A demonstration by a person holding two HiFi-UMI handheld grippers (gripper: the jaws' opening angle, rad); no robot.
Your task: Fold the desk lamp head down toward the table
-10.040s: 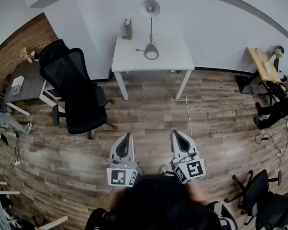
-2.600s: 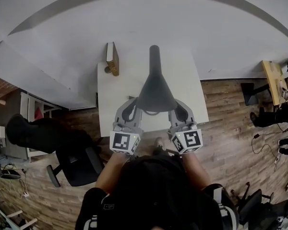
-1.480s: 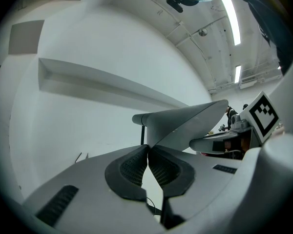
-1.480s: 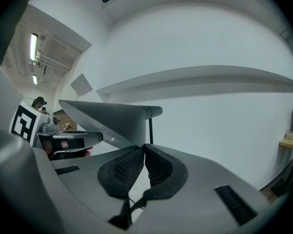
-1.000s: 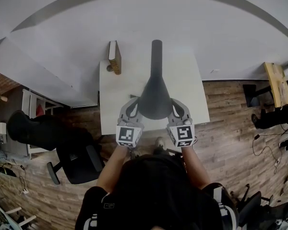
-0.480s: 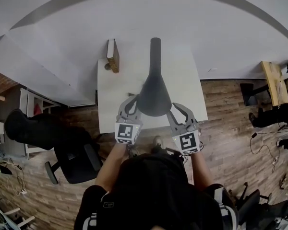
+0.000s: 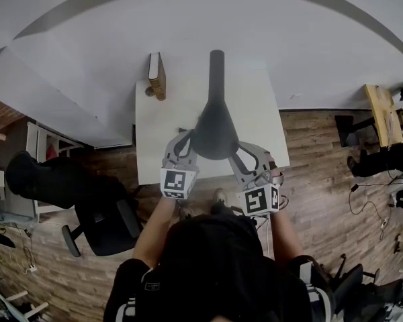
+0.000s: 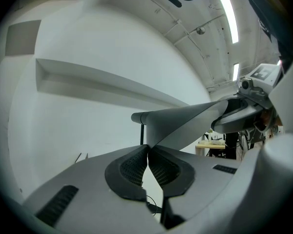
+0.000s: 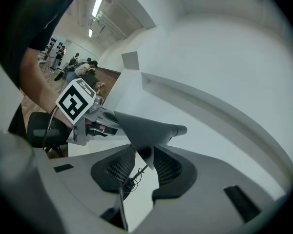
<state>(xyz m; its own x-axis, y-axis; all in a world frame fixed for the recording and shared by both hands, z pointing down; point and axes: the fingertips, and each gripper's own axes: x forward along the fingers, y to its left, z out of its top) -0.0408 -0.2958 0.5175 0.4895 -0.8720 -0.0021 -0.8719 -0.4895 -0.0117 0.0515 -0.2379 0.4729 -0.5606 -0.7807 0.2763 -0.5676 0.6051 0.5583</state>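
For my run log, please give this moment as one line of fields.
left gripper: shut on rim of dark grey cone-shaped lamp head | right gripper: jaws just opening, rim between them, not gripped

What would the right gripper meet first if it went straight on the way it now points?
Most likely the lamp head: its rim hangs between the right gripper's jaws, which have just been opening and do not press it, so the rim lies directly ahead.

Lamp head [image 7: 215, 138] smooth and matt (metal, seemingly); floor [image 7: 322, 180] wood planks.
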